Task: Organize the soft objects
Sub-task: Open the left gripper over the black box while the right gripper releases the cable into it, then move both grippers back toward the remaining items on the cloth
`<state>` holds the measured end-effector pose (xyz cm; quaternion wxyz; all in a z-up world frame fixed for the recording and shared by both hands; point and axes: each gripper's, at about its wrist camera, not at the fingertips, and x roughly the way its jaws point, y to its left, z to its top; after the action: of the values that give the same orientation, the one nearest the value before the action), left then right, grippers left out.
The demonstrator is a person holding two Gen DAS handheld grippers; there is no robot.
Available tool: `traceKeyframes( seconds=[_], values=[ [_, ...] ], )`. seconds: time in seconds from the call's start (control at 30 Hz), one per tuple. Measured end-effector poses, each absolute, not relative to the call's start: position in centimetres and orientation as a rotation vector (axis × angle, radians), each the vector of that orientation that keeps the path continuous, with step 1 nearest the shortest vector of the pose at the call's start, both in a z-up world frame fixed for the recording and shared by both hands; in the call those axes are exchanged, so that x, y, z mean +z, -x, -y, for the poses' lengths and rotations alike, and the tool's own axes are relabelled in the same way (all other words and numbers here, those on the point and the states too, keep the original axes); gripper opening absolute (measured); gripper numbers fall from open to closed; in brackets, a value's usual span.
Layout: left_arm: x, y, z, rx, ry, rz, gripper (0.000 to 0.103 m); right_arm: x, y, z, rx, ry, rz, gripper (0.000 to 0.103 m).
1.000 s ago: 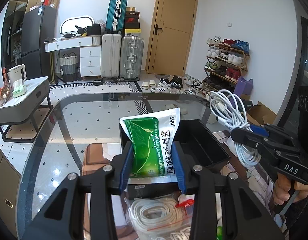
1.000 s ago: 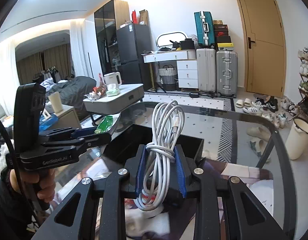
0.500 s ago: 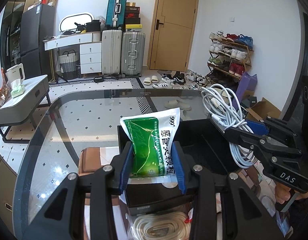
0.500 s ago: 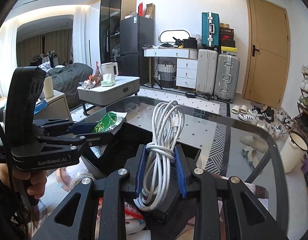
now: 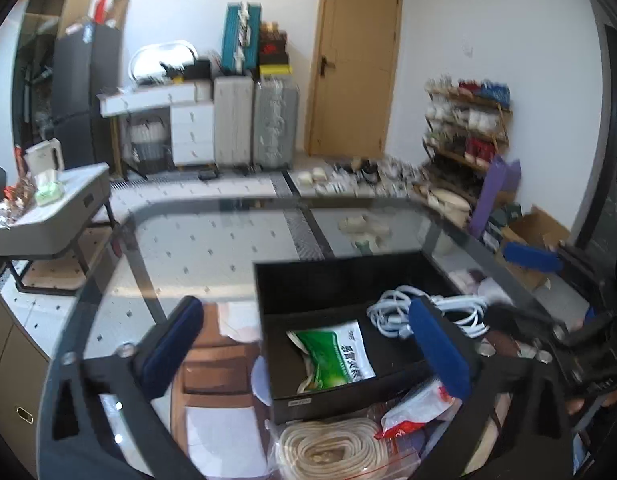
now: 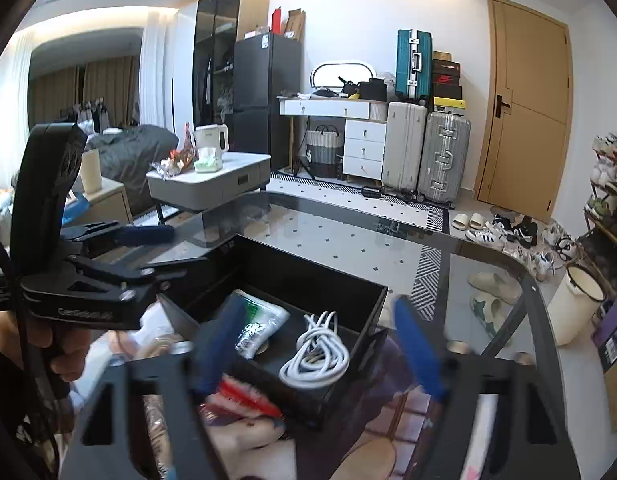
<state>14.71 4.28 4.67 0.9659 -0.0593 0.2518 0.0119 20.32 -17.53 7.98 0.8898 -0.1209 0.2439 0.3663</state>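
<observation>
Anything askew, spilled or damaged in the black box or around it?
Nothing stands out. The green packet and white cable lie loose inside the black box; a bagged rope coil sits outside, in front of it.

Strong fisheye bending and black vignetted corners are seen in both views. The left wrist view is smeared by motion blur; the right is sharper. Even daylight is supplemented by a ceiling cove strip (image 6: 108, 10); the glass table (image 6: 348, 232) is marked by reflections.
</observation>
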Motion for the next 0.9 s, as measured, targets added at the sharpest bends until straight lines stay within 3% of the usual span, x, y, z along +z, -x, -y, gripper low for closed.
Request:
traceKeyframes(
  seconds=[0.13, 0.9],
  values=[
    [5.1, -13.4, -4.7, 0.021, 0.137, -0.508, 0.103, 8.1, -19.2, 18.3, 0.777, 0.210, -0.534, 0.102],
    [3.4, -5.9, -4.1, 0.036, 0.124, -0.544, 0.103, 5.8, -12.8, 21.9, 0.669, 0.139, -0.637, 0.102]
  ],
)
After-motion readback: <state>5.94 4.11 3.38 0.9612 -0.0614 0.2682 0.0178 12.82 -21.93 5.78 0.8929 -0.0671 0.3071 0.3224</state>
